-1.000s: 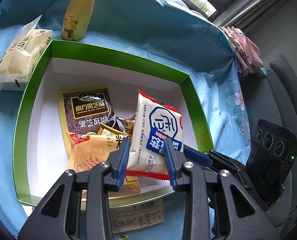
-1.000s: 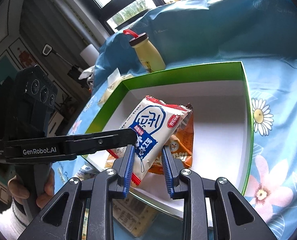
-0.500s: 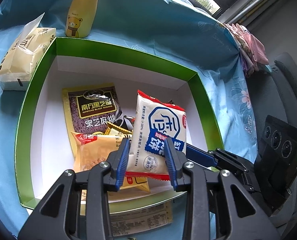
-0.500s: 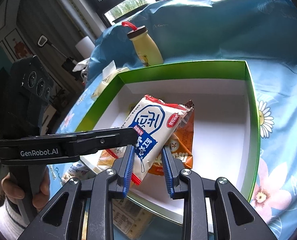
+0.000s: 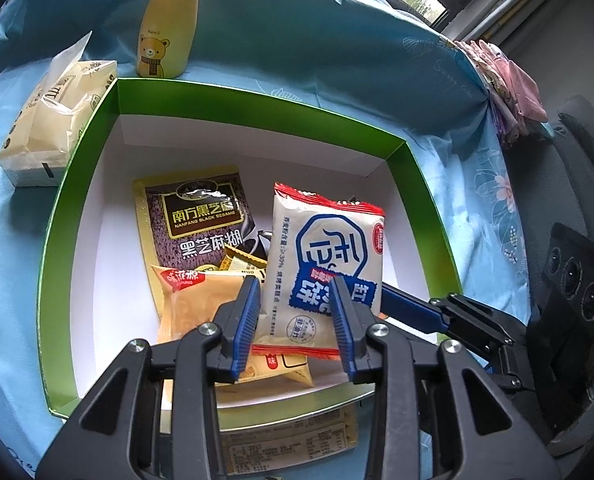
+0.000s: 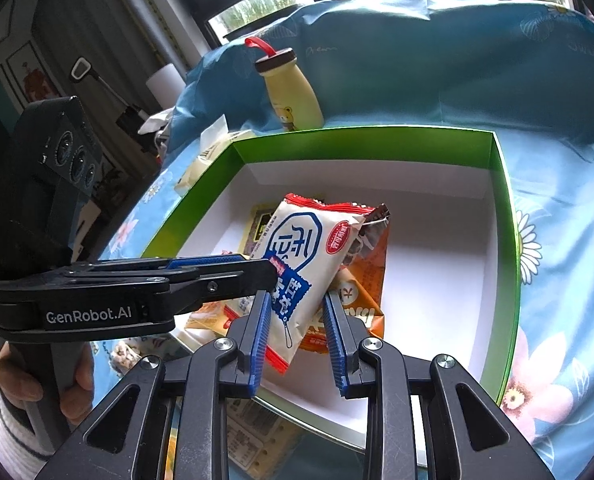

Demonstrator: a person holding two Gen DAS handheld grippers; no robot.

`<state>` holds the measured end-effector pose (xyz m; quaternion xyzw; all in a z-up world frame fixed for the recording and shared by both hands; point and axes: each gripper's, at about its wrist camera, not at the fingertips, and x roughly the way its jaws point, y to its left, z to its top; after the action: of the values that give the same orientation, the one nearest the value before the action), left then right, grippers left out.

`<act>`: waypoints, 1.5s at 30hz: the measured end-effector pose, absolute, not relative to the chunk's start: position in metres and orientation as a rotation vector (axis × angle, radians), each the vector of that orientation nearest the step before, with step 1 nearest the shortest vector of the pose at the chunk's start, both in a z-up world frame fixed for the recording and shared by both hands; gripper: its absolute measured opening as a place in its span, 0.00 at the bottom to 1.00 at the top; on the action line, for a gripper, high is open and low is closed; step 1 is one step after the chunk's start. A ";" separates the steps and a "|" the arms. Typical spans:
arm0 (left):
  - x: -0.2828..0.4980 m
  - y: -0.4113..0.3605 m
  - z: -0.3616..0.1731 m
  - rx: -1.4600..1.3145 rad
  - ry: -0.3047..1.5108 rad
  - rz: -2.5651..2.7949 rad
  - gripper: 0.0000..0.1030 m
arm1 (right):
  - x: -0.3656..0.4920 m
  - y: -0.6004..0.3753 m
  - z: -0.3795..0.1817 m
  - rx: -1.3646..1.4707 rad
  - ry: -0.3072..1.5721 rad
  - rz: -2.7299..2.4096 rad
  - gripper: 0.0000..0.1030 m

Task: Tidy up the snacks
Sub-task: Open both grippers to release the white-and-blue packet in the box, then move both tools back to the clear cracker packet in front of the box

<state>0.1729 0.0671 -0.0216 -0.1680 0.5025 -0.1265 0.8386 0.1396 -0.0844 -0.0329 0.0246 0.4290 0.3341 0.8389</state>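
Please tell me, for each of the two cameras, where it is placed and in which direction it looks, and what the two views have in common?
Left wrist: sits on the left gripper, looks steeply down into the green box; its two blue-padded fingers show, and the right gripper enters from the right.
Right wrist: sits on the right gripper, looks down into the green box toward the window; its own fingers, the left gripper and a hand holding it show.
Shared: the white snack packet, between both pairs of fingers, and the yellow bottle.
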 end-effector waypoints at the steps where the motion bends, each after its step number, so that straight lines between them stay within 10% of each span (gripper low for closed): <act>1: 0.173 0.067 -0.021 -0.349 1.062 -0.264 0.35 | 0.139 -0.084 -0.033 0.044 0.905 0.704 0.29; 16: 0.167 0.069 -0.016 -0.278 1.028 -0.185 0.72 | 0.131 -0.091 -0.027 0.008 0.872 0.638 0.30; 28: 0.133 0.069 0.008 -0.229 0.938 -0.147 0.94 | 0.097 -0.104 -0.003 -0.023 0.793 0.592 0.55; 45: 0.059 0.059 0.041 -0.183 0.848 -0.120 0.99 | 0.024 -0.118 0.015 -0.020 0.746 0.628 0.61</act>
<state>0.0588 0.0591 0.0409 -0.0887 0.4105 -0.0579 0.9057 0.0241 -0.1177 0.0146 -0.0096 0.3583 0.3018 0.8834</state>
